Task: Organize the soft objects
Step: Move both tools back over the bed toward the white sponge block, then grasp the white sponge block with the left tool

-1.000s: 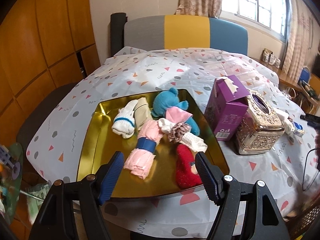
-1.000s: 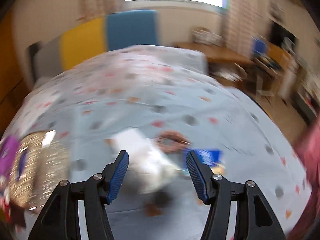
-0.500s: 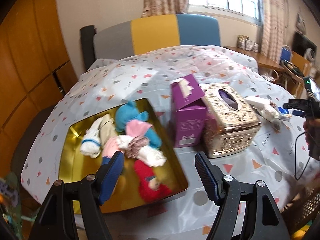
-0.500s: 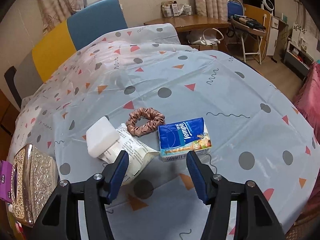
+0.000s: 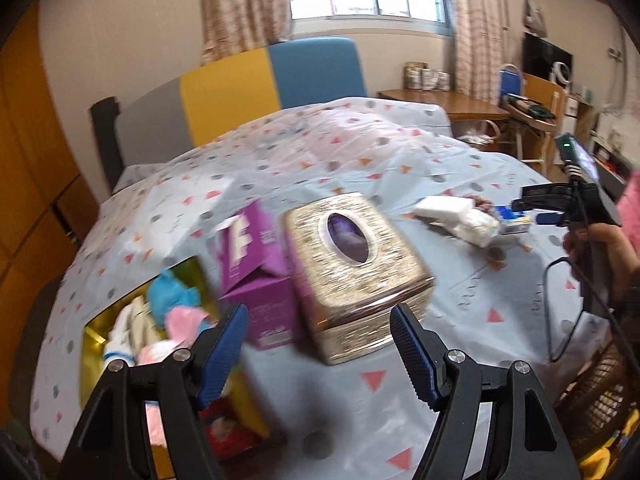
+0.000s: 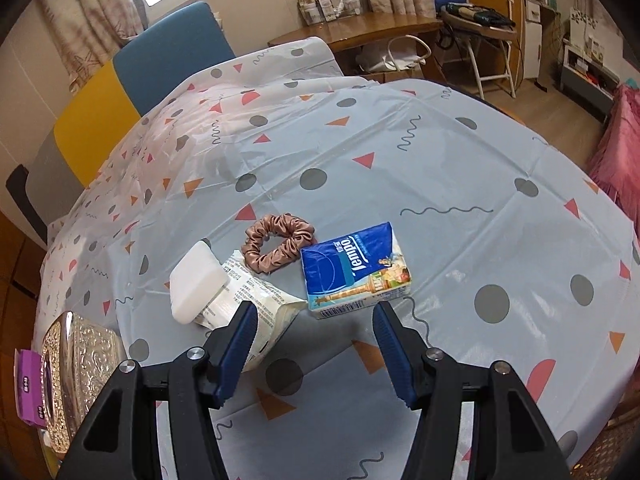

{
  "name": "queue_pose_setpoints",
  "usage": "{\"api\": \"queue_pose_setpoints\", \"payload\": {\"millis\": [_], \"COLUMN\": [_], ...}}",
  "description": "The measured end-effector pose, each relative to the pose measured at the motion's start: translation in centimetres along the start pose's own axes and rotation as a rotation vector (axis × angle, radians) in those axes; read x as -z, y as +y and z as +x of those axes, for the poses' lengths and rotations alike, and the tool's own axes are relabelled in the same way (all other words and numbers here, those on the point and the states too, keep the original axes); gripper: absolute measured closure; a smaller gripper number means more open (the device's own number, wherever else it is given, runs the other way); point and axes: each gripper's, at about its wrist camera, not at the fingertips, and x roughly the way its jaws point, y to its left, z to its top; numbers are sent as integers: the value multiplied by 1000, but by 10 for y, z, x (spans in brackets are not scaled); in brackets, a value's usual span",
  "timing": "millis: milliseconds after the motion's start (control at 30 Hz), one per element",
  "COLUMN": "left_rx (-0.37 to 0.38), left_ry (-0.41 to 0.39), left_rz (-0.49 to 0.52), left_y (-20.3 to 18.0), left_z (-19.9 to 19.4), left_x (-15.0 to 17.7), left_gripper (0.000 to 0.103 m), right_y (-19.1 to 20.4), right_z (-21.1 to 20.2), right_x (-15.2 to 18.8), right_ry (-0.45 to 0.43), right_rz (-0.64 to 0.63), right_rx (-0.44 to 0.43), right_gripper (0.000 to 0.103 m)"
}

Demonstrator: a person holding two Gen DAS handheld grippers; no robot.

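Patterned tablecloth point(image 6: 460, 168) lies bare past the scrunchie point(image 6: 279, 246) and tissue pack point(image 6: 354, 270) — both tools point(image 6: 312, 338) point(image 5: 318, 354) released, empty.

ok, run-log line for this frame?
left gripper: open, empty | right gripper: open, empty, near scrunchie, tissue pack | gold tray: filled

home: curtains point(image 5: 244, 4), covered table point(image 6: 360, 140)
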Motion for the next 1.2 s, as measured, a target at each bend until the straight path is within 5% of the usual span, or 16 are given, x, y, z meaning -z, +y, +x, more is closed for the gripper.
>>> {"api": "queue_pose_setpoints", "payload": {"millis": [467, 633, 833, 1200], "left_rx": [284, 289, 296, 301], "left_ry": [50, 94, 244, 455], "left_rz": [60, 21, -135, -355], "left_y": [-107, -132, -143, -146], "left_z": [46, 83, 159, 263], "left_x": [-69, -96, -125, -150], "left_gripper": [29, 29, 29, 16], "right_y": [-57, -54, -51, -41], "right_z": [-14, -14, -15, -8], "right_x": [-6, -6, -6, -5], "right_ry": [-53, -53, -46, -8], "right_rz": [297, 288, 277, 239], "right_rx": [-30, -56, -87, -142], "right_gripper": [42, 42, 42, 42]}}
